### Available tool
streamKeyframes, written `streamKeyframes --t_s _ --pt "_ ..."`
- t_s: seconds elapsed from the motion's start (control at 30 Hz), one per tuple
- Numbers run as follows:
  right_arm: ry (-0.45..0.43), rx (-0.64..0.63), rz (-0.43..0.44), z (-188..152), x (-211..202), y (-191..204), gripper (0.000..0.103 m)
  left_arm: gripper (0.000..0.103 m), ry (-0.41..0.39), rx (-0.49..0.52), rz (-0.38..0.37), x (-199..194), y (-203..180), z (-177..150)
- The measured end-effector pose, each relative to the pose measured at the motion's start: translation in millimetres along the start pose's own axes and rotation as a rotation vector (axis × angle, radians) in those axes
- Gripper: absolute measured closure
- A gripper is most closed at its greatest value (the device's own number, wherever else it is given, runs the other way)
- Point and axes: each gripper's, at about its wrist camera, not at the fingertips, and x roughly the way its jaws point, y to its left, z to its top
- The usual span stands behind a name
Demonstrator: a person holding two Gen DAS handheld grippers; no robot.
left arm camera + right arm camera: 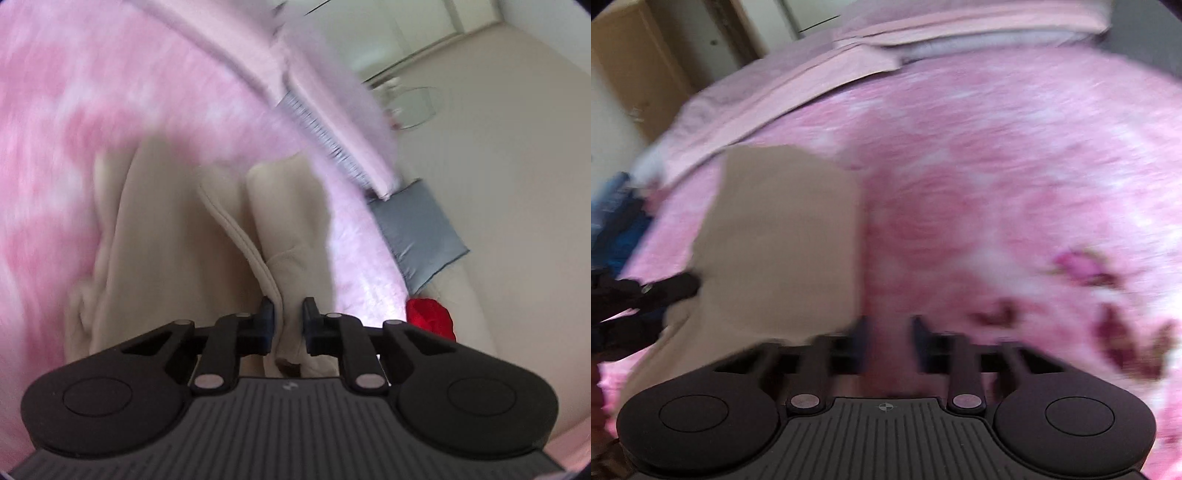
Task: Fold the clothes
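A cream-beige garment (177, 236) hangs bunched from my left tool, a stitched hem edge running down between its fingers; from my right tool's camera it reads as a blurred tan panel over the pink floral bedspread (997, 177)

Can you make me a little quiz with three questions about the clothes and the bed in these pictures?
1. True or false: the left gripper has cream cloth between its fingers.
2. What colour is the bedspread under the beige garment? A) green B) pink C) black
3. Fill in: in the left wrist view, a small ____ item lies just below the grey cushion.

Key
1. True: the cream garment runs down between the fingers.
2. B
3. red
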Motion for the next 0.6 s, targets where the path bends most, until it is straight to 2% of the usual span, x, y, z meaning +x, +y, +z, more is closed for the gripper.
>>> streamKeyframes --t_s 0.07,0.23,0.43,0.5,0.6 --pt "-0.004 -0.037 0.025 6.0 -1.7 14.8 0.094 0.091 -0.038 0.045 0.024 -15.7 -0.4 9.2" --pt "0.018 -0.045 0.126 13.3 6.1 35.0 0.094 0.091 -0.04 -0.018 0.136 -26.3 46.2 7.6" --pt "0.038 -0.027 0.164 17.0 13.2 30.0 0.094 0.084 -0.058 -0.124 0.07 -22.4 69.7 -6.6" --pt "0.04 -0.004 0.177 18.6 14.3 26.6 0.094 0.089 -0.062 -0.102 0.085 -23.6 70.6 -6.3" --pt "0.038 -0.001 0.177 19.4 12.5 28.5 0.094 0.091 -0.068 -0.068 0.109 -25.5 71.9 -5.9"
